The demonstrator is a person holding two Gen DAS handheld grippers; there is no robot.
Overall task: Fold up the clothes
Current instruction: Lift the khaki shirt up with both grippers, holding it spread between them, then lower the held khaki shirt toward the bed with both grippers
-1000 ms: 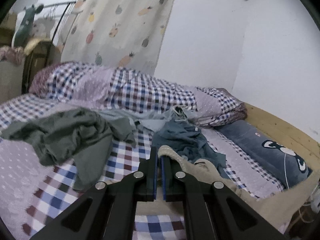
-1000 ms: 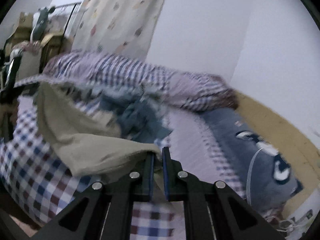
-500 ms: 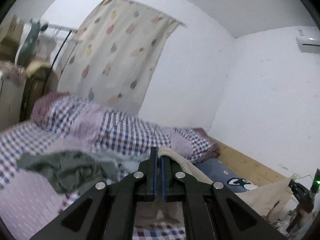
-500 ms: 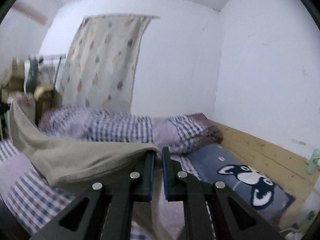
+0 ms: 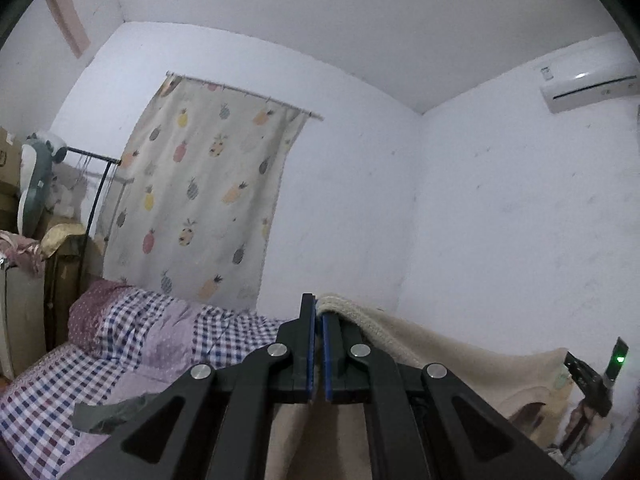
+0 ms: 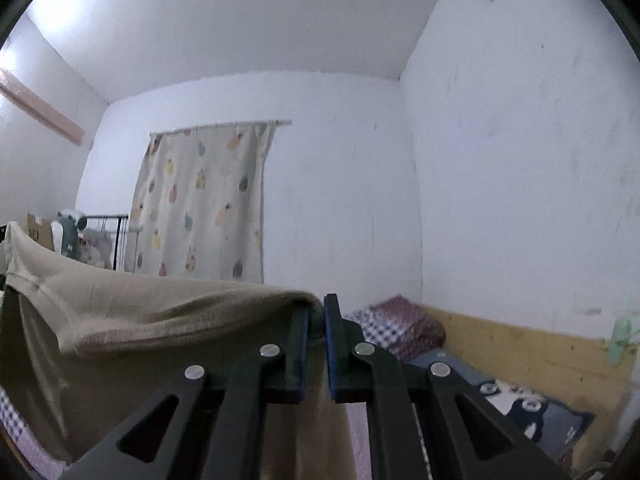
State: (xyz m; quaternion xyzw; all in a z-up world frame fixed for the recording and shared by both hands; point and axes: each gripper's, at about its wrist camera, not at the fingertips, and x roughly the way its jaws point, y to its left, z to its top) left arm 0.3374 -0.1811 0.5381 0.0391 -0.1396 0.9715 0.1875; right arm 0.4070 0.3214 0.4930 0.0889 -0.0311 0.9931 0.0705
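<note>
A beige knitted garment [image 5: 460, 354] hangs stretched in the air between my two grippers, high above the bed. My left gripper [image 5: 316, 308] is shut on one upper corner; the cloth runs off to the right toward the other gripper, visible at the far right edge. In the right wrist view my right gripper [image 6: 316, 308] is shut on the opposite corner of the beige garment [image 6: 140, 320], which spreads left and hangs down. A corner of a grey-green garment [image 5: 104, 416] lies on the checked bed [image 5: 48, 400] below.
A checked duvet [image 5: 168, 328] is heaped at the bed's head under a pineapple-print curtain [image 5: 200, 208]. A clothes rack and boxes [image 5: 36, 208] stand at left. A wooden bed rail [image 6: 520, 356] and a dark cartoon pillow [image 6: 528, 412] line the right wall.
Both grippers have risen steeply with the beige garment, so the views have swung from the bed up toward walls and ceiling. The clothes pile has dropped out of sight.
</note>
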